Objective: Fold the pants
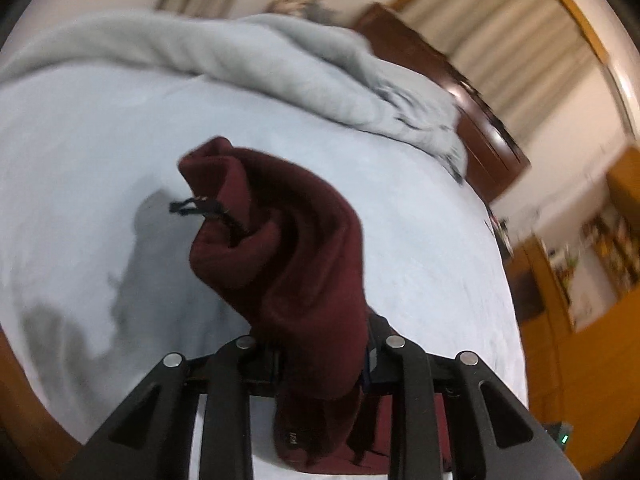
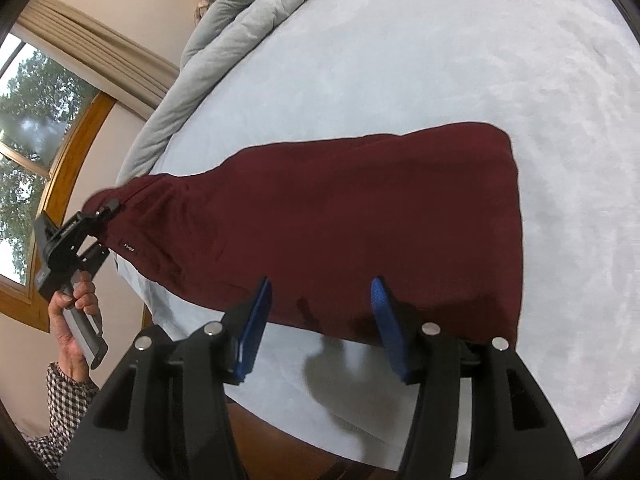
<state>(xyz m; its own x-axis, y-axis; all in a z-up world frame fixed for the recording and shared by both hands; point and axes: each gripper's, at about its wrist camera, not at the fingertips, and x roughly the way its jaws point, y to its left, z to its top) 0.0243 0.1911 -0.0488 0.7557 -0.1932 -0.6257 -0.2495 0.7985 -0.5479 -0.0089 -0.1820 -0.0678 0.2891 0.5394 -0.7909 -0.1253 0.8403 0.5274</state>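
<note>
Pants [image 2: 352,224]: dark maroon knit, soft and matte, laid across the near part of the bed as a broad tapering slab. The wide end, at the right in the right wrist view, is square-cornered and flat. The narrow end at the left is lifted off the sheet and gathered. A small dark label sits on the fabric near the lifted end. In the left wrist view the pants [image 1: 296,256] show as a rolled, bunched fold standing up from the gripper, with a short black drawstring [image 1: 196,206] poking out at its left side.

Left gripper [image 2: 110,206]: black plastic, clenched on the gathered maroon cloth; held by a hand [image 2: 76,312] in a checked cuff. Seen from its own camera, the left gripper [image 1: 320,356] has cloth packed between its fingers and hanging below them.

Right gripper [image 2: 320,320]: black frame with blue ribbed pads [image 2: 254,328], spread wide and grasping nothing, hovering over the near long edge of the pants.

Bed [image 2: 480,60]: pale blue-white sheet, faintly mottled, mostly smooth, with a wooden frame at the near edge.

Blanket [image 2: 248,16]: grey, quilted, heaped in long rolls along the far side of the bed.

Window [image 2: 28,120]: wood-framed, trees outside, beige curtain [image 2: 100,52] above.
</note>
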